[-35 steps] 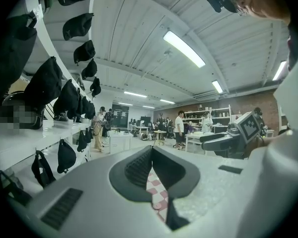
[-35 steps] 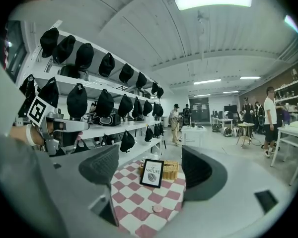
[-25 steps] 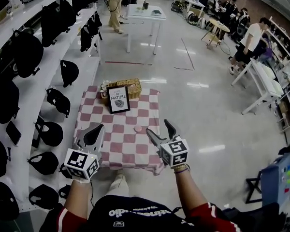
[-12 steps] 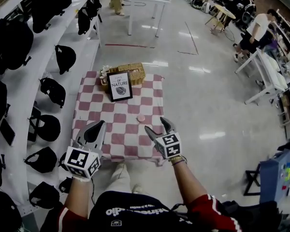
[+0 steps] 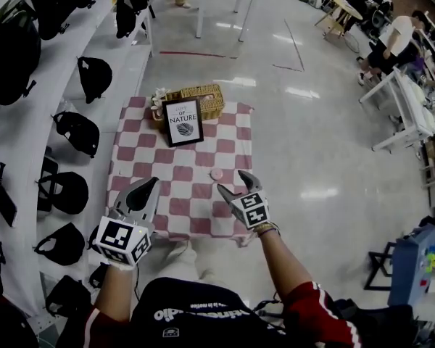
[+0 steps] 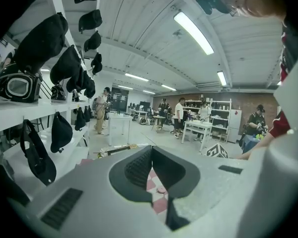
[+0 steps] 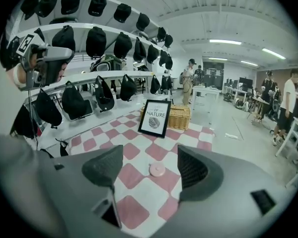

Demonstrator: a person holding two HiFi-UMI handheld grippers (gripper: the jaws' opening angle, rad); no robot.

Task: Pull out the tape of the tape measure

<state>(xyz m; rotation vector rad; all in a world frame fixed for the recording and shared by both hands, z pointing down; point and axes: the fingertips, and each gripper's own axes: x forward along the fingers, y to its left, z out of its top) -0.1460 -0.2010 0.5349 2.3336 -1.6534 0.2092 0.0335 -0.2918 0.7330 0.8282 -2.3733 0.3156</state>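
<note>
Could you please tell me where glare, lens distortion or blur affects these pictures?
Head view: bright glare patches lie on the glossy floor, and the wide lens bows the shelves. Left gripper view: dark corners, a greenish cast, the close jaws soft. Right gripper view: round black vignette, curved shelves, yet the pink tape measure on the checked cloth reads sharply.
</note>
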